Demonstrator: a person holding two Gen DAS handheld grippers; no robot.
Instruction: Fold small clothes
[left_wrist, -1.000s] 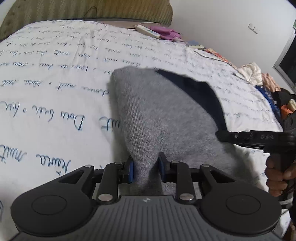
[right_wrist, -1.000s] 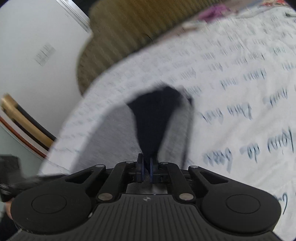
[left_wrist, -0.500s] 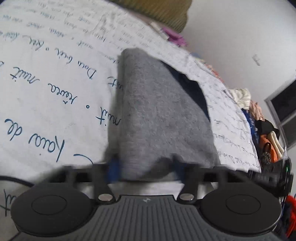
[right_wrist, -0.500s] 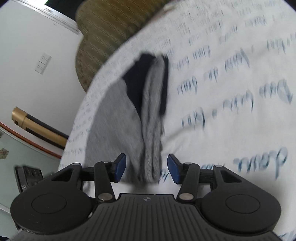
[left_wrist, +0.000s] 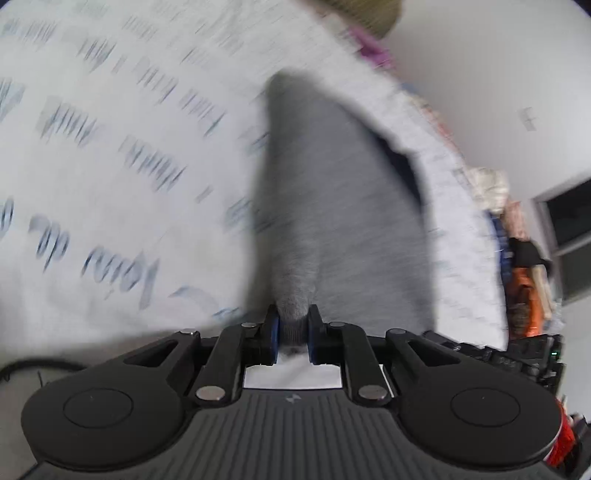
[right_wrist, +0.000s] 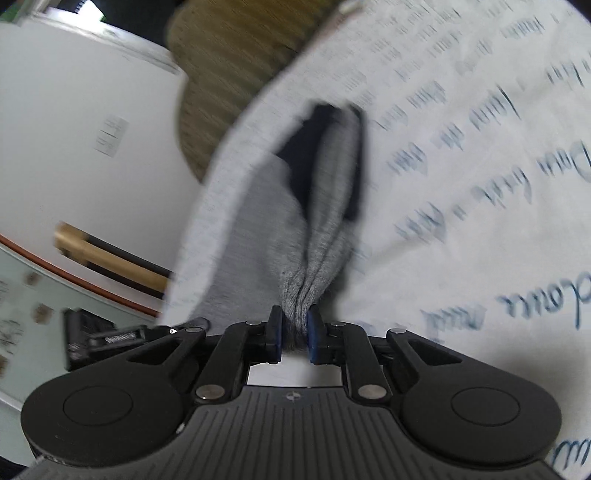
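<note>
Knit cloth fills the middle of both views: a small grey garment (left_wrist: 332, 206) with a dark navy part along its far right edge, lying on a bed whose white sheet (left_wrist: 122, 206) is printed all over with blue handwriting. No box, basket or other container holding anything shows. The left tongs (left_wrist: 293, 330) are closing, and their blue pads already pinch a bunched near corner of the grey knit, which puckers into a soft, fuzzy nub between them. The right tongs (right_wrist: 295, 332) are closing too, clenched on a gathered fold of the same garment (right_wrist: 325, 206); there the fabric draws into tight vertical pleats and fans out toward the far side, the navy part (right_wrist: 303, 158) showing as a dark wedge. Both tongs have matte black ribbed bodies with round discs at either side. Beyond the sheet, at the far edge, lies an olive ribbed cushion (right_wrist: 229, 74). Heaped, blurred clothes (left_wrist: 524, 273) sit off the bed's right side below a white wall.
</note>
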